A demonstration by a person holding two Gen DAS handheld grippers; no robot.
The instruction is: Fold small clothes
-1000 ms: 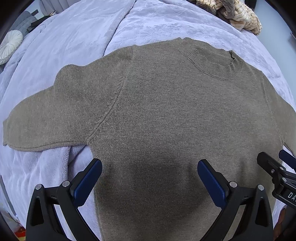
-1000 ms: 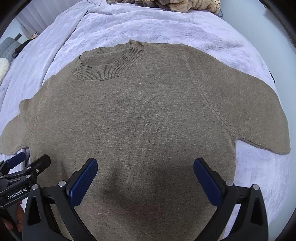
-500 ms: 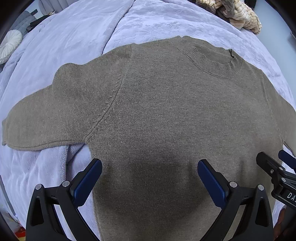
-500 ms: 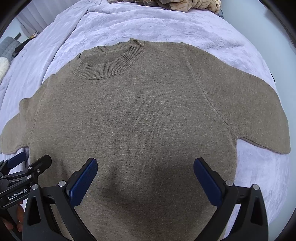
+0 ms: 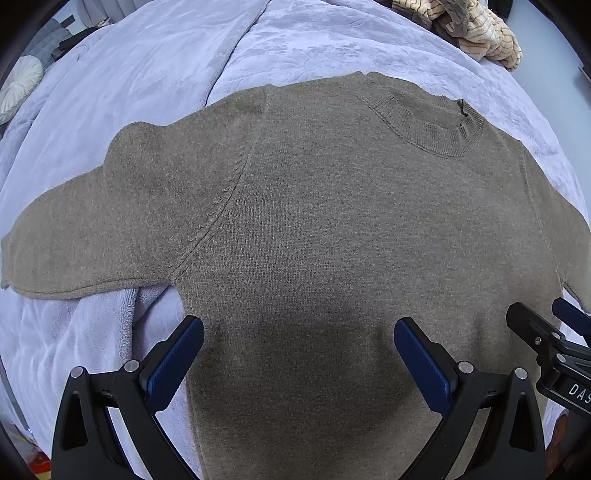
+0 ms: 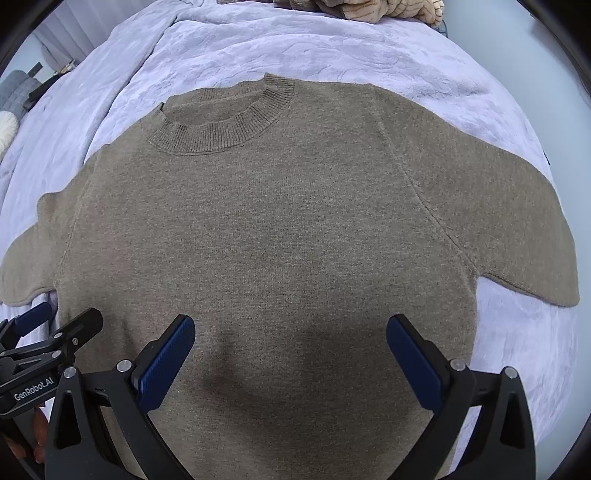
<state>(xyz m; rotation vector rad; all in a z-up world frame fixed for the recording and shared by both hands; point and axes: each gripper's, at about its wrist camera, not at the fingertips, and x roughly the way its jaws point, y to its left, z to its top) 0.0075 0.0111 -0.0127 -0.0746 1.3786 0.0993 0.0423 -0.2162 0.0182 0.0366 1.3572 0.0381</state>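
Note:
A brown knitted short-sleeved sweater (image 5: 332, 229) (image 6: 280, 229) lies flat and spread out on a lilac blanket, its ribbed collar (image 5: 424, 125) (image 6: 221, 125) at the far end. My left gripper (image 5: 298, 350) hovers open over the sweater's lower left part, with nothing between its blue pads. Over the lower right part my right gripper (image 6: 290, 349) also stands open and empty. Each gripper shows at the edge of the other's view: the right gripper (image 5: 546, 332) and the left gripper (image 6: 55, 328). The sweater's hem is hidden below both views.
The lilac blanket (image 5: 166, 66) (image 6: 332, 48) covers the whole bed. A pile of beige striped clothes (image 5: 472, 26) (image 6: 369, 7) lies at the far end. A round white cushion (image 5: 18, 85) sits off the far left. A hand (image 6: 33, 439) holds the left gripper.
Both views have crept slightly forward over the sweater, so the collar sits a little nearer. Both grippers stay open and the sweater has not moved.

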